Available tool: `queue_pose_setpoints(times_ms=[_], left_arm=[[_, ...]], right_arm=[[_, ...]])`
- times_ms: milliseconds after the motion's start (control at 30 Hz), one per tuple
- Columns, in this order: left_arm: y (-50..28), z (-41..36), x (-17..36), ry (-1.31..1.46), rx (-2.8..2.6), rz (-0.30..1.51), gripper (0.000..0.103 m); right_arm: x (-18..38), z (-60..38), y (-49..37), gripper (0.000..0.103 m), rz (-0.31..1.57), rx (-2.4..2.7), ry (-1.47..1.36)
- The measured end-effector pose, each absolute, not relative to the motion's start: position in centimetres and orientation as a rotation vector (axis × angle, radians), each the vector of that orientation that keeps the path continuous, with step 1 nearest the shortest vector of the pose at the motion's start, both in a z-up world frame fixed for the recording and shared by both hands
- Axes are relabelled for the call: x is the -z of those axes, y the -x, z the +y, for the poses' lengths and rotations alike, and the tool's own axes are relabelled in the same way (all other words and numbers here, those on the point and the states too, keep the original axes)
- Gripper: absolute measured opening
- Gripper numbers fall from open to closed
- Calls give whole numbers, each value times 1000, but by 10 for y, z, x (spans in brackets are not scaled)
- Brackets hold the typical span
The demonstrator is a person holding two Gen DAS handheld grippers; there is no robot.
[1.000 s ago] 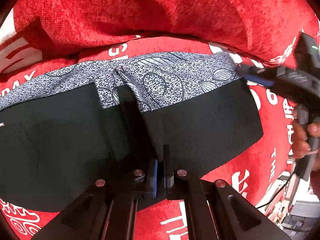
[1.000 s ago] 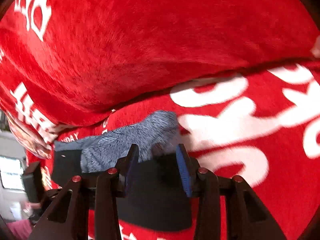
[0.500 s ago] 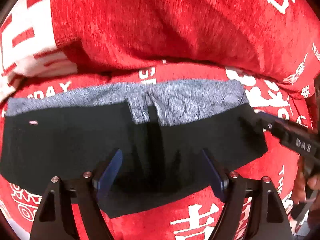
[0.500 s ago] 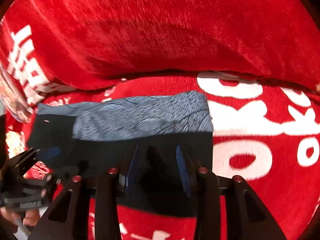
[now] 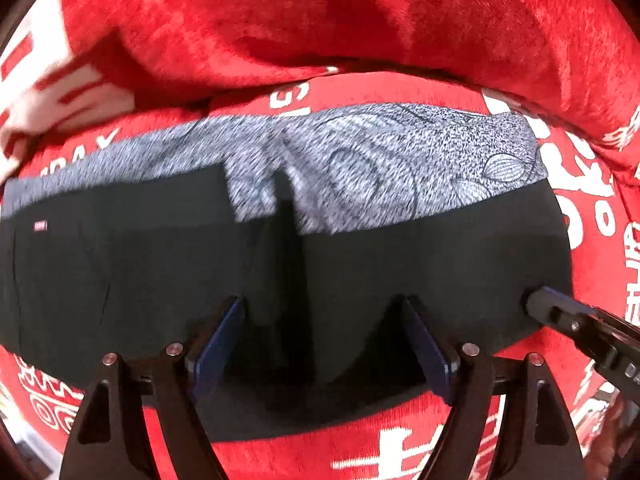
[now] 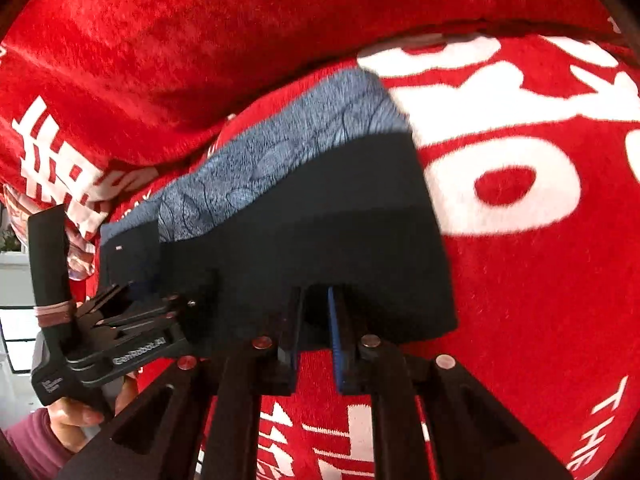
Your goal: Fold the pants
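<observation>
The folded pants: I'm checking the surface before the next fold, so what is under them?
The pants lie on a red blanket with white lettering, which shows on every side. What is directly beneath the fabric is covered.

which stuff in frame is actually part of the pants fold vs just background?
In the job:
- pants, black with a grey patterned band, lying flat
- left gripper, open over the near edge
- right gripper, nearly closed at the near edge; grip unclear

Just there:
- red blanket with white lettering, underneath the pants
- red cushion behind
</observation>
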State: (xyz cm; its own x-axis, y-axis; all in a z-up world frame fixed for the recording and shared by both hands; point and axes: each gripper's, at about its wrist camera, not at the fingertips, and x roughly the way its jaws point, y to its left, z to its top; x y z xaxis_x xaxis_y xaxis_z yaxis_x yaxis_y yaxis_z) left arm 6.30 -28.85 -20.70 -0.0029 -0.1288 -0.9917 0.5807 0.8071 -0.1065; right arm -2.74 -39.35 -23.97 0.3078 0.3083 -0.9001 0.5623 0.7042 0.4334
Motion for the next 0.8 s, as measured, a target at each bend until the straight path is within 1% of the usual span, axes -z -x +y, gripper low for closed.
queue_pose_setpoints(times_ms=[233,567,700,800], left_arm=[[-57,-273,199,-425,528,1461,82],[-61,-200,173,-336,359,1426,82],[-68,-169,173,-316,279,1442,82],[-66,-152,186,-336,251,1454,82]], right_arm=[[234,-391,29,13,1291,189,-814],[225,-383,31,13,1311,127,-807],[220,-366,34,14,1329,64,-815],[219,-350,37,14,1349,29,-802]])
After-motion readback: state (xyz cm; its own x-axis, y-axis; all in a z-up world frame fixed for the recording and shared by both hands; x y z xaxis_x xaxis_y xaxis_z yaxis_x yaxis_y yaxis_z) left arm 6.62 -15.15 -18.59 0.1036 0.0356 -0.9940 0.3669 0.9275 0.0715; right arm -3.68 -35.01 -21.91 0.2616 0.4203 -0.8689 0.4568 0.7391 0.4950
